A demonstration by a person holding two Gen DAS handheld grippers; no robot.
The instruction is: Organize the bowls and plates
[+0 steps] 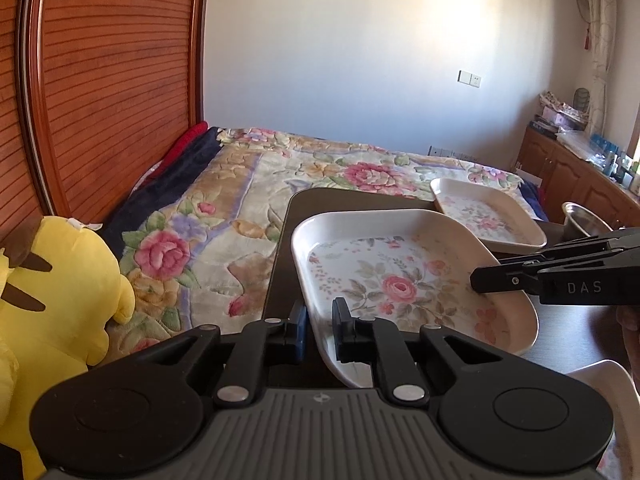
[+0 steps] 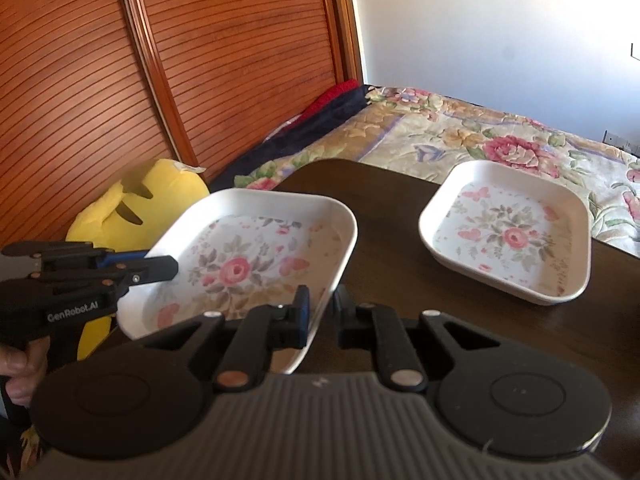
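Observation:
A white square plate [image 1: 396, 276] with a rose print hangs tilted over the dark table [image 1: 352, 200]. My left gripper [image 1: 320, 320] is shut on its near-left rim. My right gripper [image 1: 480, 280] reaches in from the right and pinches the opposite rim. In the right wrist view the same plate [image 2: 240, 268] sits with its edge between the right gripper's [image 2: 323, 312] fingers, and the left gripper [image 2: 170, 267] clamps the far side. A second matching plate [image 1: 488, 216] [image 2: 508, 236] lies flat on the table [image 2: 392, 208] farther back.
A metal bowl [image 1: 580, 216] stands at the table's right edge, and a white dish rim [image 1: 600, 376] shows at the lower right. A bed with a floral quilt [image 1: 248, 200] lies behind the table. A yellow plush toy [image 1: 60, 300] sits left, before a wooden headboard [image 1: 112, 80].

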